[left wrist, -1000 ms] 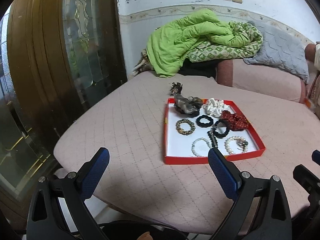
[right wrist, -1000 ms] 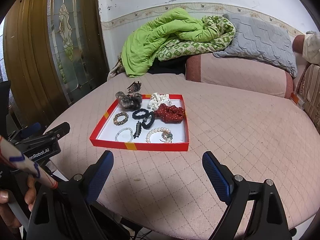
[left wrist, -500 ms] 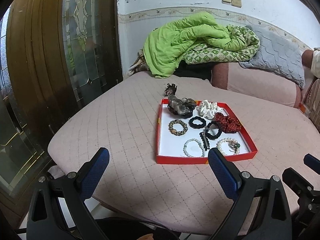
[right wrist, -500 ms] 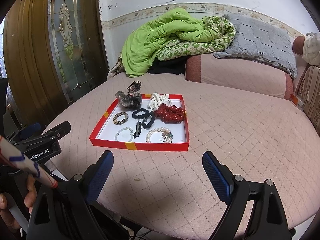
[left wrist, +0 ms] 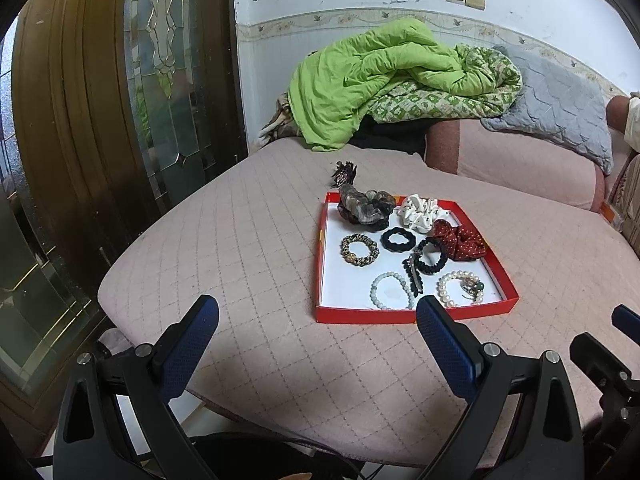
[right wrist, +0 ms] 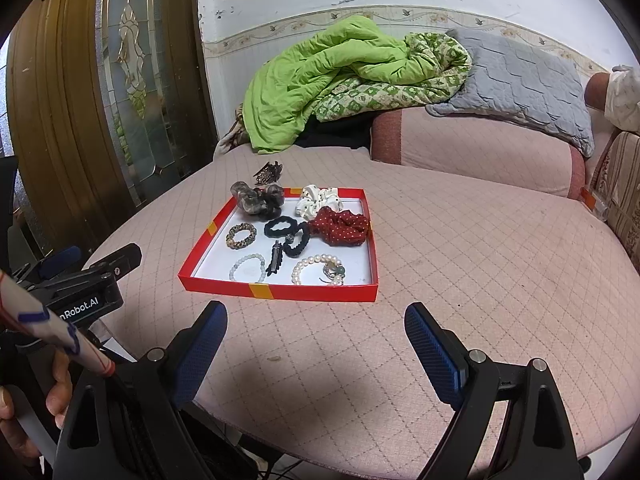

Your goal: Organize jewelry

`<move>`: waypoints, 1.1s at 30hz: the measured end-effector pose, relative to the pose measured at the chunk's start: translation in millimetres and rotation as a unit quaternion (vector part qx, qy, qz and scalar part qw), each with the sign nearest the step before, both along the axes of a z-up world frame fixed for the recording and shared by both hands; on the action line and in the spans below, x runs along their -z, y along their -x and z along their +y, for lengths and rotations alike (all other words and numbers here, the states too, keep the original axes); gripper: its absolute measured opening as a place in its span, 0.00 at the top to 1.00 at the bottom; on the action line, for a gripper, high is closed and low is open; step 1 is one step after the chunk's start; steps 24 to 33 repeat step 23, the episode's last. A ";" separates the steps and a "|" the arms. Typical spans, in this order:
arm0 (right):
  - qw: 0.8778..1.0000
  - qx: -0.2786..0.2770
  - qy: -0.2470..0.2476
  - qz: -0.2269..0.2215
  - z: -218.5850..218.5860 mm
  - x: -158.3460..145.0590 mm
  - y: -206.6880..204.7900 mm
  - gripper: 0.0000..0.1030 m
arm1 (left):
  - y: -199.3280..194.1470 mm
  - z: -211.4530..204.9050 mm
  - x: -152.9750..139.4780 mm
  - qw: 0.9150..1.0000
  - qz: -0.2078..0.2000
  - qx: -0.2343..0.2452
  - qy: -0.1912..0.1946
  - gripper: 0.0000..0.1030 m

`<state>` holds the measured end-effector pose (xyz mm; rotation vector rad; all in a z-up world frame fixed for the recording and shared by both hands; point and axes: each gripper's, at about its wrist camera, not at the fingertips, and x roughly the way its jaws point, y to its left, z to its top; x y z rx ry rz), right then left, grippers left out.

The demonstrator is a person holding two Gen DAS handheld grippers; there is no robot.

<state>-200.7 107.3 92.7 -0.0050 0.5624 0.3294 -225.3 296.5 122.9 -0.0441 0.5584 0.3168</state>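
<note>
Pink quilted bedding (left wrist: 248,240) fills the foreground under both tools. Nearest, the left gripper (left wrist: 318,344) and the right gripper (right wrist: 316,344) hover with fingers spread wide, holding nothing. Over the last second the left one has drifted in and swung slightly, so the red tray (left wrist: 416,314) sits nearer its centre — an approach, by my reading, not yet a grasp. Inside the tray lie a pearl bracelet (left wrist: 460,289), a black hair tie (left wrist: 397,239) and a red scrunchie (left wrist: 460,240); beyond it, on the bedding, a hair claw (left wrist: 344,174) — likely the stray piece. Farthest back, a green quilt (left wrist: 380,76).
</note>
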 end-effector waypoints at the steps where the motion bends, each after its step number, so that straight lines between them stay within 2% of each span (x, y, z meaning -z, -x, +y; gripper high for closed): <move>1: 1.000 0.000 0.000 0.000 -0.2 0.2 0.3 0.10 | -0.1 0.1 0.5 1.000 0.001 -0.001 -0.001 0.04; 16: 1.000 0.006 -0.005 0.004 -7.1 1.9 -0.7 0.10 | -7.0 -0.5 3.0 1.000 0.018 0.000 -0.003 0.04; 20: 1.000 0.008 -0.010 0.008 -10.3 4.1 -2.0 0.10 | -9.5 -10.0 6.7 0.999 0.028 0.006 -0.019 0.04; 23: 1.000 0.020 -0.019 0.011 -21.8 5.8 -4.9 0.10 | -15.2 -22.4 8.3 0.999 0.040 0.033 -0.014 0.04; 33: 1.000 0.020 -0.019 0.011 -21.8 5.8 -4.9 0.10 | -15.2 -22.4 8.3 0.999 0.040 0.033 -0.014 0.04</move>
